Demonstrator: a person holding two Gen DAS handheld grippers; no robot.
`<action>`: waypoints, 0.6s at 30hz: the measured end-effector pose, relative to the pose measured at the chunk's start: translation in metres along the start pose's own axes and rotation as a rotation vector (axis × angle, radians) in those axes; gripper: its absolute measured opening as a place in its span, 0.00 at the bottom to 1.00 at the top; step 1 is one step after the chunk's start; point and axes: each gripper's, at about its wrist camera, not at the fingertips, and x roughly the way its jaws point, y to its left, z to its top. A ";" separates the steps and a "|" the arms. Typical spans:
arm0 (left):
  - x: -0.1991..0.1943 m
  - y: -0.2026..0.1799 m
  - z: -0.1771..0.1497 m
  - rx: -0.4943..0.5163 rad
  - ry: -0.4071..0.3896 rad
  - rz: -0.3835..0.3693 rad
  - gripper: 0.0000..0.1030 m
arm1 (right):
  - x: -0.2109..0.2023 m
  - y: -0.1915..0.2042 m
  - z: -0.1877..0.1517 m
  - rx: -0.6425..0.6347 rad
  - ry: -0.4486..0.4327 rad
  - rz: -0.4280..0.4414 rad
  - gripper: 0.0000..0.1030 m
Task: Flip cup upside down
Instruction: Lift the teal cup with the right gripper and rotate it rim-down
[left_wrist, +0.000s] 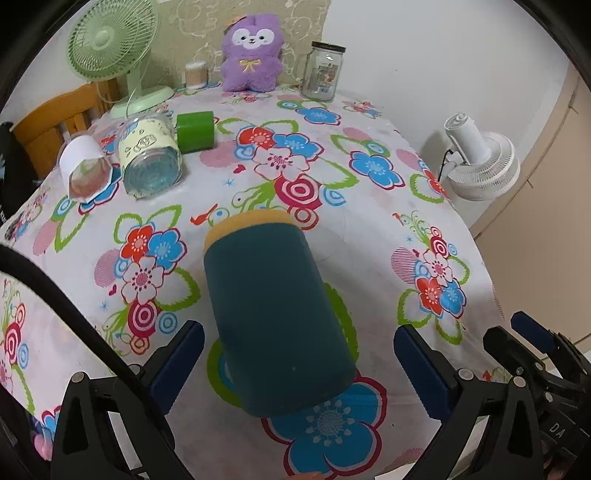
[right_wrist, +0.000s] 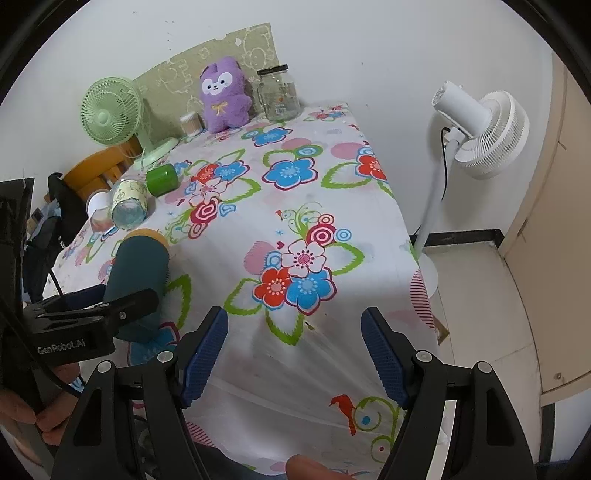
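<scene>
Dark teal cup (left_wrist: 275, 317) lying on the flowered counter (left_wrist: 388, 229), long axis running near to far, orange rim at the far end; left claw (left_wrist: 299, 365) spread wide, straddling its near end, untouching; right claw (right_wrist: 293, 358) open, empty, farther right.

Table with a floral cloth (right_wrist: 295, 177) against a plain white wall (right_wrist: 369, 48). Far left, a wooden chair (left_wrist: 55, 122); right, a white pedestal fan (right_wrist: 476, 129) on a pale floor (right_wrist: 480, 314) beside a beige door (right_wrist: 554, 221).
</scene>
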 end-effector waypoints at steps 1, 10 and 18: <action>0.000 0.001 0.000 -0.007 0.001 -0.002 1.00 | 0.001 -0.001 0.000 0.000 0.003 -0.001 0.75; 0.007 0.007 -0.005 -0.028 0.024 0.004 0.88 | 0.008 -0.002 0.000 0.015 0.017 -0.001 0.75; 0.007 0.009 -0.012 -0.032 0.025 0.002 0.74 | 0.010 -0.003 0.000 0.024 0.019 0.003 0.75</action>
